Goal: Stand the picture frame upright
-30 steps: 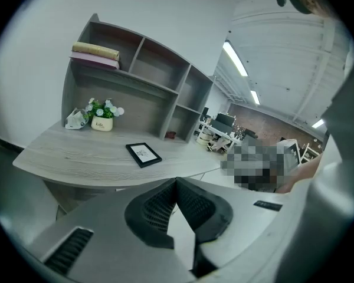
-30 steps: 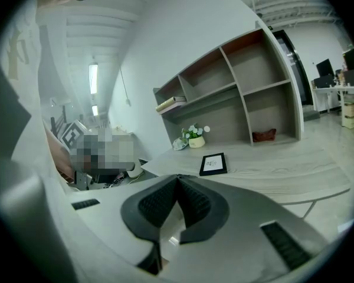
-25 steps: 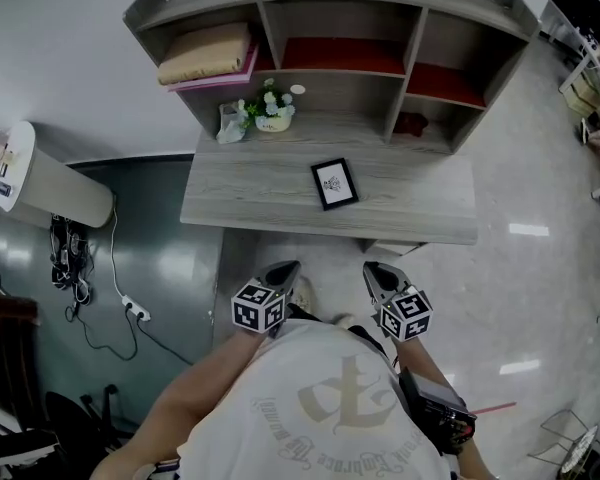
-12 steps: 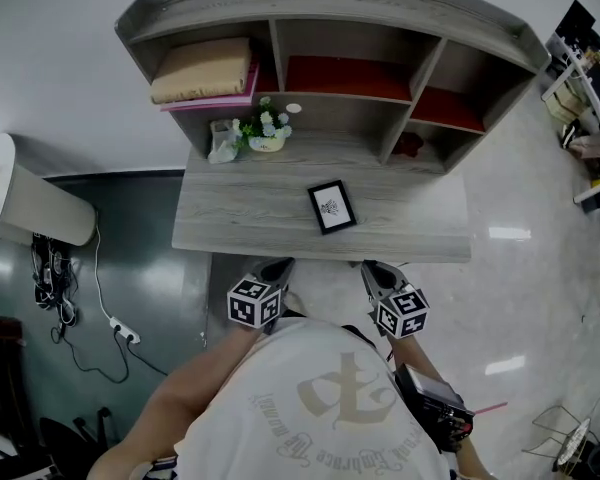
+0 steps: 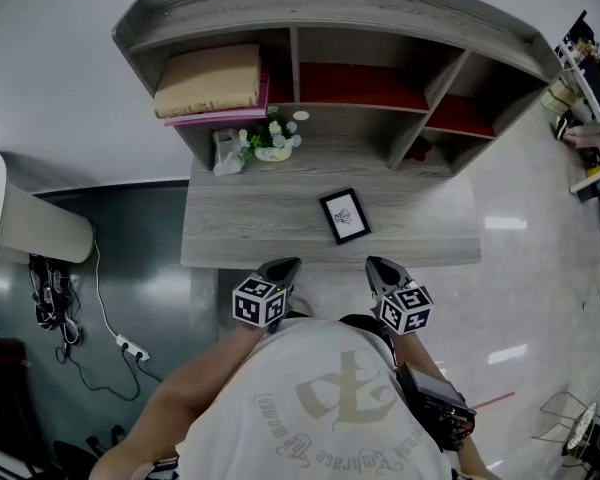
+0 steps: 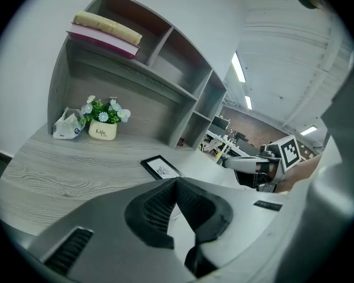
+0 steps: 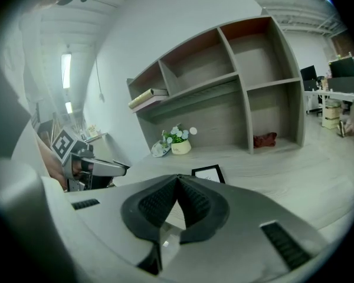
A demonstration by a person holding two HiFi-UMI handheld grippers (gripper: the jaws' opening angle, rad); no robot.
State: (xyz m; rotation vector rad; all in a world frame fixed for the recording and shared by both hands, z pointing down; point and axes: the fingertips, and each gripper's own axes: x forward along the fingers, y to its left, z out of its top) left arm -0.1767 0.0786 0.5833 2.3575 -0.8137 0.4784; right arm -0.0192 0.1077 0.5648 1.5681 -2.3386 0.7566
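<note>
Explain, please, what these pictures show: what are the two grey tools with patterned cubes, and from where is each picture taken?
A person holds a grey two-jaw tool in each hand: the left gripper and the right gripper. The cubes are parts of them. One picture comes from a camera on the person's head, looking down; the other two from a camera on each gripper, looking along its jaws. Both grippers are shut and empty. On the grey wooden desk a small black picture frame lies flat; behind it stands a white pot of flowers.

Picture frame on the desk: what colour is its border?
The picture frame has a black border around a white inside; the head view shows it best.
</note>
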